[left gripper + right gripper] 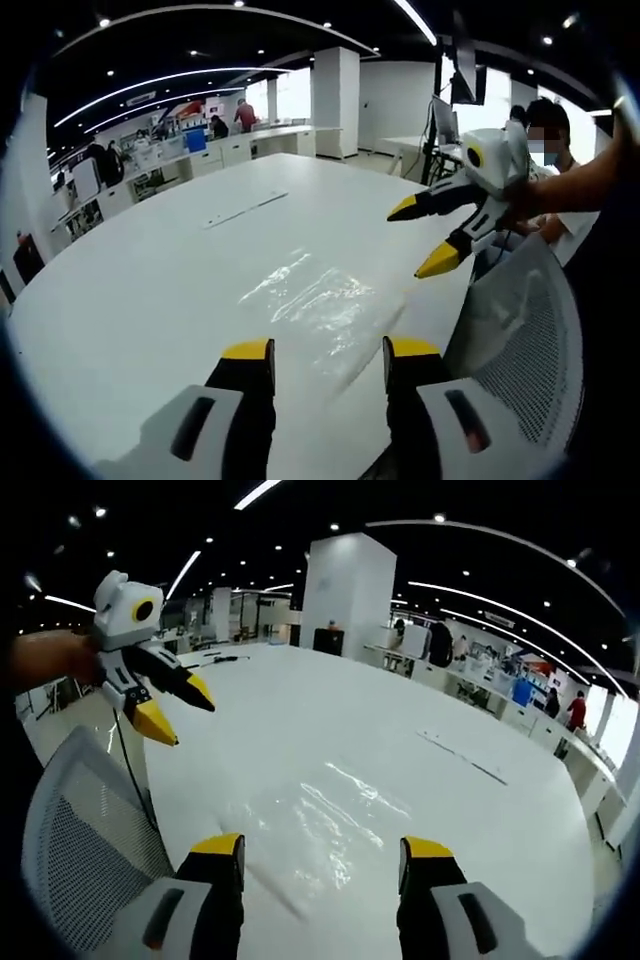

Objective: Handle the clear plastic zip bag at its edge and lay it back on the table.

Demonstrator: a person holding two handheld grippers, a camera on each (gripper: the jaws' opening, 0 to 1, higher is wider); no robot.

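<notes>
Clear bag (318, 300) flat on white table (150, 290), just ahead of left gripper (328, 350), jaws spread, gripping nothing. Same bag (335, 825) just beyond right gripper (322, 850), likewise spread and clear of it. Edges hard to trace against glare; mesh chair back (520, 330) hiding table's near corner.

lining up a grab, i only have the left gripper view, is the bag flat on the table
Observer: Yes, in the right gripper view the bag lies flat on the white table, with nothing gripping it.
Operator: are my left jaws open
Observer: Seen from outside, the left gripper is open and held in the air above the table's near edge.
Operator: anything else near it
Observer: A mesh chair back stands under that gripper.
</notes>
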